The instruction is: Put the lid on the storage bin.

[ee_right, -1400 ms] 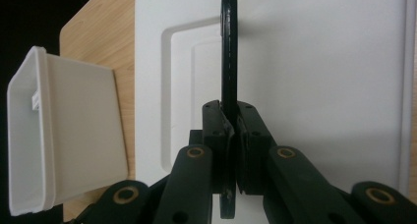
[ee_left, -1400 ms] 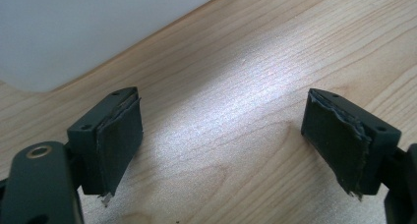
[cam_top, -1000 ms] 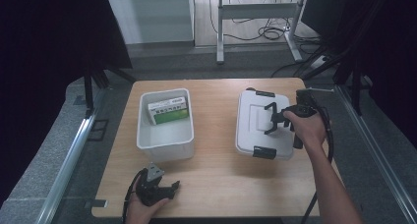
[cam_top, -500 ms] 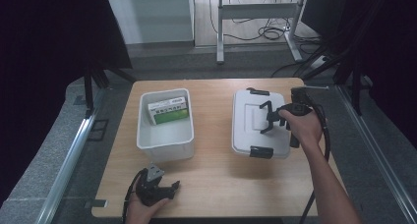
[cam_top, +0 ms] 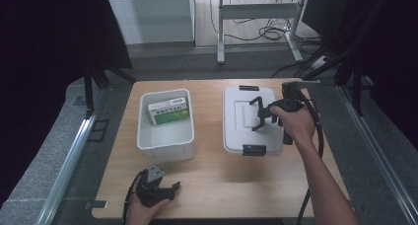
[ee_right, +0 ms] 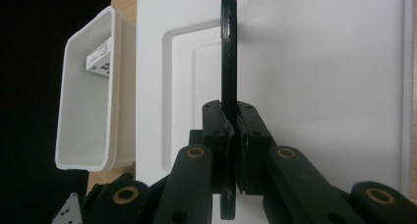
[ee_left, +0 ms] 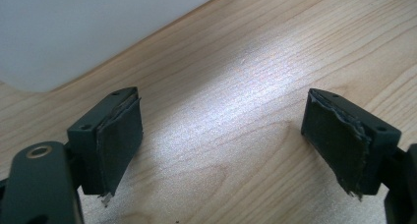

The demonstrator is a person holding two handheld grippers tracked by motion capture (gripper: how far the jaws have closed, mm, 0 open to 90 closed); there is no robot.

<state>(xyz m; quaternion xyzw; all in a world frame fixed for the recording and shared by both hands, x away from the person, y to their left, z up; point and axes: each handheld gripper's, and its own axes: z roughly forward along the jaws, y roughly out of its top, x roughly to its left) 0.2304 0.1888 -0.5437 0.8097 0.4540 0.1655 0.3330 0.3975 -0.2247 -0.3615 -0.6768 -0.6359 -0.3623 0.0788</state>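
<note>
The right hand-held gripper (ee_right: pixel 231 150) is clenched on the black handle (ee_right: pixel 228 52) of the white lid (cam_top: pixel 249 117) near the counter's right edge, likely mid-carry toward the open bin (cam_top: pixel 166 126); next, lift level. The left hand-held gripper (ee_left: pixel 221 145) rests released at the near edge.

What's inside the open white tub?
Inside the open white tub there is a green and white box leaning at the far end. The rest of its bottom looks bare. What lies under the box is covered.
</note>
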